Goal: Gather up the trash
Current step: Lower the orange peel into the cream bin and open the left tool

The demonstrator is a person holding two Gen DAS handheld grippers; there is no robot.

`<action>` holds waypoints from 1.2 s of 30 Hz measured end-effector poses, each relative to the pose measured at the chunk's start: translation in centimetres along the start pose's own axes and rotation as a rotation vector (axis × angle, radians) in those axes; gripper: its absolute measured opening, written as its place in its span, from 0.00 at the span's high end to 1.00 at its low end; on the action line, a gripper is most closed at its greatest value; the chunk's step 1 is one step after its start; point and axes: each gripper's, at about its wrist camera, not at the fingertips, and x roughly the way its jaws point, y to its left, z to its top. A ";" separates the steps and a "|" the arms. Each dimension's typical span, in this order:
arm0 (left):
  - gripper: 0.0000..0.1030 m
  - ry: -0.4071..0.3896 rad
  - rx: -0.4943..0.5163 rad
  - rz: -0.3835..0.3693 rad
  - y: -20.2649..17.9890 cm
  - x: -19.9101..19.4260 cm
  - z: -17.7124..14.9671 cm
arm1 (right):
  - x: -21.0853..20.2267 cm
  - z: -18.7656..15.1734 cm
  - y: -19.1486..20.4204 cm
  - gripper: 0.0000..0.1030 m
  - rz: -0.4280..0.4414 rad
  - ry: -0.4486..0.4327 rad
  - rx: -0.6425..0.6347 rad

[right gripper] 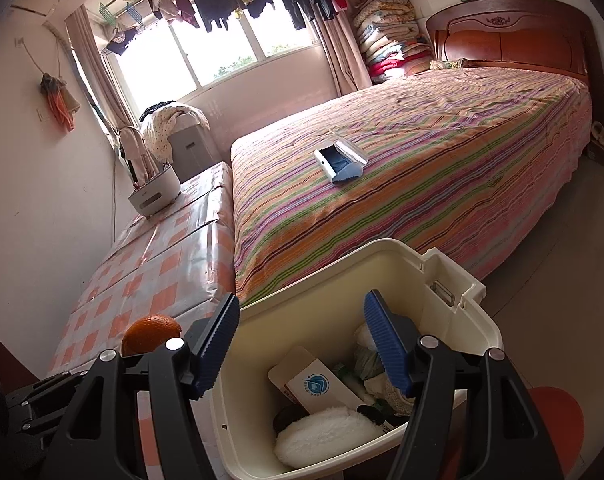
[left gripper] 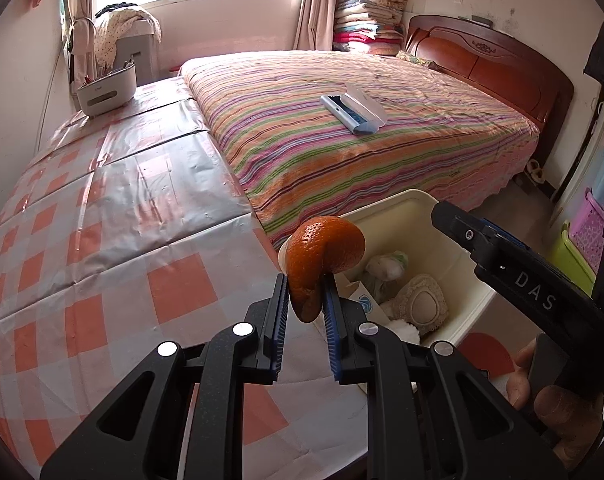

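The left gripper (left gripper: 305,300) has its blue pads pinched on a curl of orange peel (left gripper: 322,256), held up at the table's corner right beside the cream bin (left gripper: 394,204) — not over it yet. The right gripper (right gripper: 302,344) hangs with its jaws spread wide and empty above the bin's mouth, the white letters "DAS" on its black body. Down in the bin lies crumpled rubbish and a white carton (right gripper: 318,388) with a blue round logo — its print too small to read.
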 end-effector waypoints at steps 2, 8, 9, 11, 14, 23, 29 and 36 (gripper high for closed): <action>0.83 0.011 0.000 -0.007 -0.2 0.6 0.1 | -0.2 0.1 -0.3 0.39 -0.004 -0.014 0.012; 0.83 0.035 0.012 -0.020 -1.0 2.1 0.9 | -0.5 0.5 -1.2 0.38 -0.017 -0.036 0.051; 0.83 0.040 0.017 -0.021 -1.2 2.3 1.0 | -0.6 0.6 -1.4 0.38 -0.018 -0.041 0.060; 0.83 0.053 0.025 -0.021 -1.5 2.9 1.2 | -0.8 0.7 -1.8 0.38 -0.023 -0.053 0.072; 0.83 0.068 0.032 -0.026 -1.9 3.7 1.3 | -0.8 0.9 -2.4 0.38 -0.031 -0.059 0.098; 0.82 0.092 0.038 -0.035 -2.7 5.4 2.3 | -0.9 1.2 -3.5 0.37 -0.046 -0.080 0.152; 0.79 0.101 0.039 -0.035 -2.9 6.1 2.9 | -0.8 1.5 -4.0 0.32 -0.053 -0.087 0.175; 0.34 0.058 0.045 -0.004 -3.3 5.5 3.3 | -0.5 1.5 -4.1 0.32 -0.066 -0.079 0.182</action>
